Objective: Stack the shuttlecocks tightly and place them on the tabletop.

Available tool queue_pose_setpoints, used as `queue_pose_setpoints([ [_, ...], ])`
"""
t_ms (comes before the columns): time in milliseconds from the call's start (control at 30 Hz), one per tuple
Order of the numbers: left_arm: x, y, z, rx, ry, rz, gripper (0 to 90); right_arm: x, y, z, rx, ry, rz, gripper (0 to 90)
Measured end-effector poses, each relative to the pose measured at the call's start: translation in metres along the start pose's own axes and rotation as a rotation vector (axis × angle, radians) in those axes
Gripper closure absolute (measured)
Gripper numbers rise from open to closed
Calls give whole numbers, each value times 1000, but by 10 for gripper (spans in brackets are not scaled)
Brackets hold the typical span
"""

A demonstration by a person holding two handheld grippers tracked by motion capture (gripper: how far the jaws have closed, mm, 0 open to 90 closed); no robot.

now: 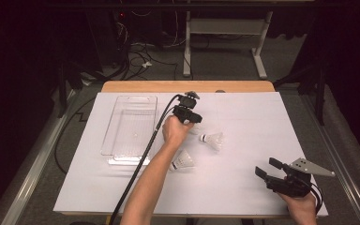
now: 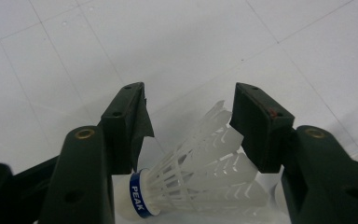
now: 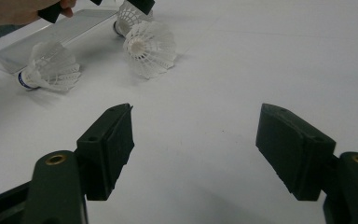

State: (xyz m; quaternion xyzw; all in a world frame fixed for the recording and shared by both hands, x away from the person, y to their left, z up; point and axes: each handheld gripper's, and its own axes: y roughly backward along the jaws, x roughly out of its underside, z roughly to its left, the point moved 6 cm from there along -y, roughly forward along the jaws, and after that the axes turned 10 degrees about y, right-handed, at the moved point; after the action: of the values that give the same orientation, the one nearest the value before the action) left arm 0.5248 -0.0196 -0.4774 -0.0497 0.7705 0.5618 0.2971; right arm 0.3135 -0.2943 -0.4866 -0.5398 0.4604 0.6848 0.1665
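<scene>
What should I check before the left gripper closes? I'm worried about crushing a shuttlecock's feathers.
1. Left gripper open: ok, jaws stand apart.
2. Shuttlecock between the jaws: ok, its feather skirt lies in the gap.
3. Grip on the cork rather than the feathers: not ok, the right-hand pad sits over the skirt.
4. Clear tray free to receive: ok, nothing lies in it.
5. Other shuttlecocks apart from the jaws: ok.
6. Right gripper out of the way: ok, open, near the table's front edge.
</scene>
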Motion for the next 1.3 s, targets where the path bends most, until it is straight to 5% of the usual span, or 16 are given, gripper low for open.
queue_pose_setpoints([
  [567, 1, 0, -3, 5, -22, 13, 448, 0, 0, 0, -1, -1, 1, 276],
  [900, -1, 0, 2, -5, 6, 3, 449, 0, 0, 0, -2, -2, -1, 276],
  [1300, -1, 4, -2, 31, -1, 0, 432, 0, 0, 0, -1, -2, 0, 276],
])
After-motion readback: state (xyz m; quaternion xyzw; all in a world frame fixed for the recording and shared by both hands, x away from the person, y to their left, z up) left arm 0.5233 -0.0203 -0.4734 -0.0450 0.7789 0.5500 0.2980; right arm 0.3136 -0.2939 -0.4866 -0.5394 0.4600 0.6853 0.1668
